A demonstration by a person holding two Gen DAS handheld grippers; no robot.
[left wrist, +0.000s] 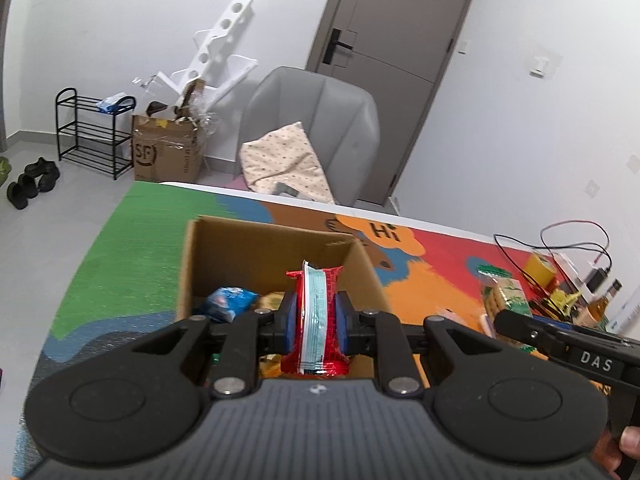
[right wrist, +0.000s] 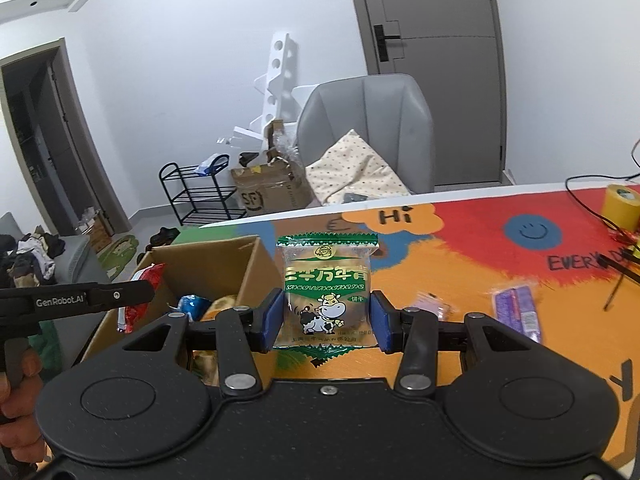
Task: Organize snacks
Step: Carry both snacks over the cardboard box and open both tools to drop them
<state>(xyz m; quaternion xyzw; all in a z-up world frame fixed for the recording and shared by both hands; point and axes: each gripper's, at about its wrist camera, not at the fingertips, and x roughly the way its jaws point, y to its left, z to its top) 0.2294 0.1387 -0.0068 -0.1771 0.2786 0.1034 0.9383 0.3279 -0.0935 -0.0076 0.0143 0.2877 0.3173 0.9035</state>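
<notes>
While the left gripper clenches a red snack packet edge-on above the open cardboard box, its own black body hides the near side of the box and most of what lies inside. Only a blue wrapper and some yellowish packets show past the fingers, too blurred to name. The right gripper grasps a green cow-print biscuit pack by its two sides, upright, held over the table just to the right of the box. In the left wrist view that pack is partly covered by the right gripper's black finger, and a fingertip of the person's hand is cut off at the lower right corner. In the right wrist view the left gripper's arm crosses the box's left edge, with part of the person's other hand at the frame's edge below it. On the table to the right lie a purple packet and a small pinkish packet, both smeared by blur. A yellow tape roll is cut by the frame's right edge. The table wears a bright painted cover in green, orange, red and blue, lettered "Hi". Behind it stand a grey armchair with a dotted cushion, a grey door, a black shoe rack and a torn shipping carton against white walls.
</notes>
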